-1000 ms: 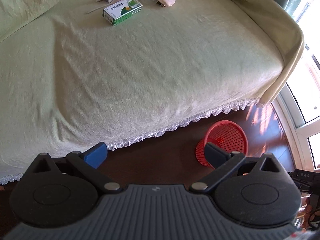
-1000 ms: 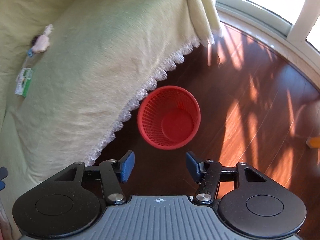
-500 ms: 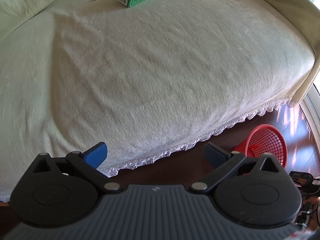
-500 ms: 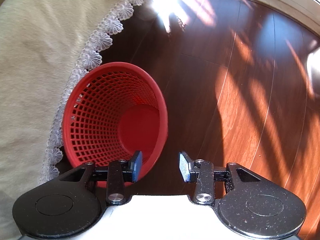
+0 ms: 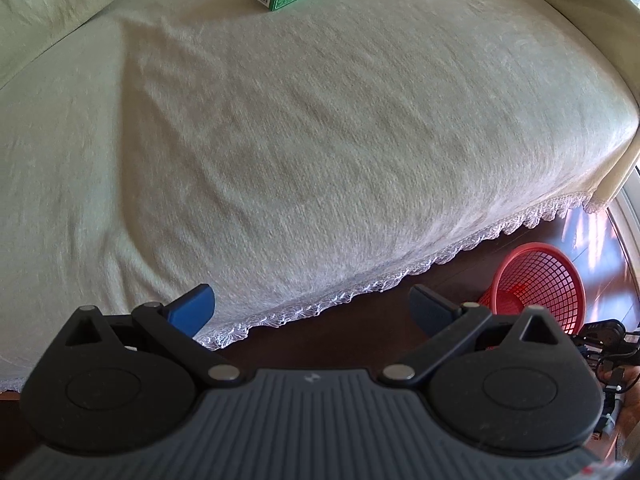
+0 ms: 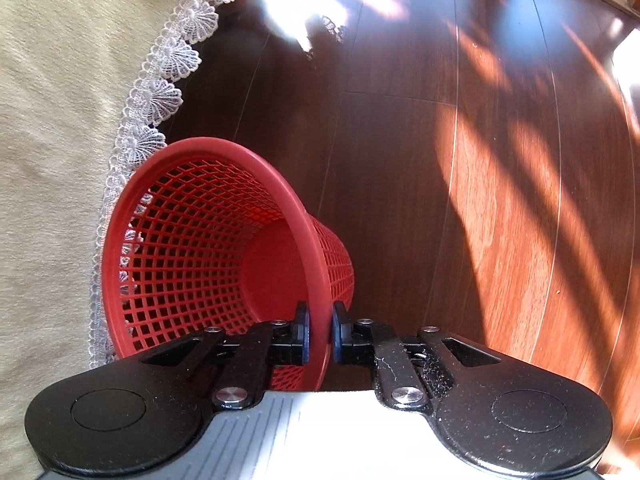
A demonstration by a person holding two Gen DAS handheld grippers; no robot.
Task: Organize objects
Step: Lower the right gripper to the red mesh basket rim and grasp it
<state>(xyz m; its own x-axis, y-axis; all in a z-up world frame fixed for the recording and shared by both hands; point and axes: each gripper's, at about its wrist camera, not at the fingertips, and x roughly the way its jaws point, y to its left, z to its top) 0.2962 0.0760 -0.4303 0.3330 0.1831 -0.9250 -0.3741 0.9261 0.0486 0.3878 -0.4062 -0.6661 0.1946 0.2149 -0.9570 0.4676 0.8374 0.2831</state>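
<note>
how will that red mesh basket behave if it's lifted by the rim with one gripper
The red basket looks like thin open plastic mesh, so probably light. The right gripper pinches only one side of the rim, so it will likely tilt and swing. Its wall may flex slightly.

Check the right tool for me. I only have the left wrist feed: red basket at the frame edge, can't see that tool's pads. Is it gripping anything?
Observer: Yes. The right tool is shut on the near rim of the red basket, one pad inside the rim, one outside.
Operator: Anything in the basket?
Observer: No. Its bottom shows bare in the right wrist view.
Operator: Clear of the sofa cover?
Observer: Not by much. One side stands right beside the lace trim, which shows through the mesh. I can't tell whether they touch.
</note>
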